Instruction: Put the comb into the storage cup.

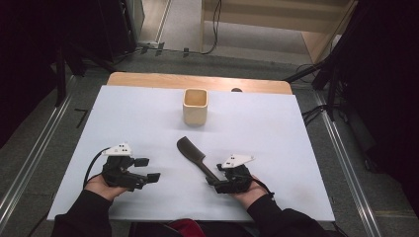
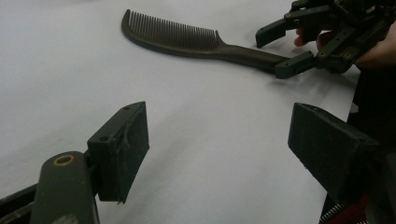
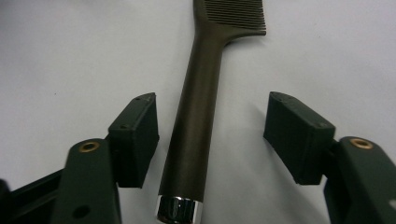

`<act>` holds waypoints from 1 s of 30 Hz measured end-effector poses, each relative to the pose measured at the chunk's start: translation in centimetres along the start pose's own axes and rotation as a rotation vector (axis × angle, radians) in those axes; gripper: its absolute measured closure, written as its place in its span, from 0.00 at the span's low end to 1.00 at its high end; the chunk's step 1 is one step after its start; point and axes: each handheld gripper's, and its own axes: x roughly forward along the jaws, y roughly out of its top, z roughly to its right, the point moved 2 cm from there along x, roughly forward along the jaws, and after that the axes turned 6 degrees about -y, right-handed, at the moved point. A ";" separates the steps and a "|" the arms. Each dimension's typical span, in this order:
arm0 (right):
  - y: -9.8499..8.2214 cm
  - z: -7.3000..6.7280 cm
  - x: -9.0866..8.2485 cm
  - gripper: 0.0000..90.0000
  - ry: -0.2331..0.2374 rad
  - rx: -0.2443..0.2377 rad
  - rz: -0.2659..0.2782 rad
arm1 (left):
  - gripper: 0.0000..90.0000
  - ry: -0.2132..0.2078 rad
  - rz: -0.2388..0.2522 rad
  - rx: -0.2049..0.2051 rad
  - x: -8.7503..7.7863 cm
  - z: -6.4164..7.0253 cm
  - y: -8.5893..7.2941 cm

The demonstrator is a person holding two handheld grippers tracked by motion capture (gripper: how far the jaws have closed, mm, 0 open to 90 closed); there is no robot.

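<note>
Right gripper (image 3: 212, 135) is straddling the comb's (image 3: 196, 116) handle, jaws apart, not yet touching. Left gripper (image 2: 219, 149) is idling wide. Comb looks light, stiff, slick; handle middle suits.

Room around the worktop

A white sheet covered the wooden worktop (image 1: 148, 79); grey floor (image 1: 44, 148) with metal rails (image 1: 346, 168) flanked it, cables (image 1: 212, 29) trailed beyond it, and pale wooden furniture (image 1: 276, 19) stood behind it.

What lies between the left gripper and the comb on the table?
Nothing: in the left gripper view, bare white table cover runs from the left gripper to the comb. The high view shows the same.
</note>
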 end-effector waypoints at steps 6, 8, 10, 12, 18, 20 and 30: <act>-0.4 -0.5 -0.3 0.52 -0.017 -0.020 0.001 | 0.24 0.003 -0.001 -0.002 0.0 0.0 0.0; -0.5 -0.5 -0.4 0.54 -0.027 -0.017 0.005 | 0.24 0.003 0.000 -0.002 -0.1 0.0 0.0; -0.6 -0.5 -0.6 0.57 -0.030 -0.010 0.003 | 0.24 0.003 0.001 -0.001 -0.1 0.0 0.0; -0.8 -0.7 -0.7 0.59 -0.037 -0.017 0.006 | 0.24 0.003 0.000 -0.002 -0.1 0.0 0.0; -1.1 -0.7 -0.7 0.74 -0.093 -0.020 0.021 | 0.24 0.003 0.000 -0.001 0.0 0.0 0.0; -1.1 -0.6 -0.7 0.75 -0.083 -0.014 0.025 | 0.24 0.003 -0.001 -0.002 0.0 0.0 0.0; -0.9 -0.2 -0.7 0.78 -0.066 0.000 0.014 | 0.24 -0.001 0.000 -0.003 -0.1 0.0 0.0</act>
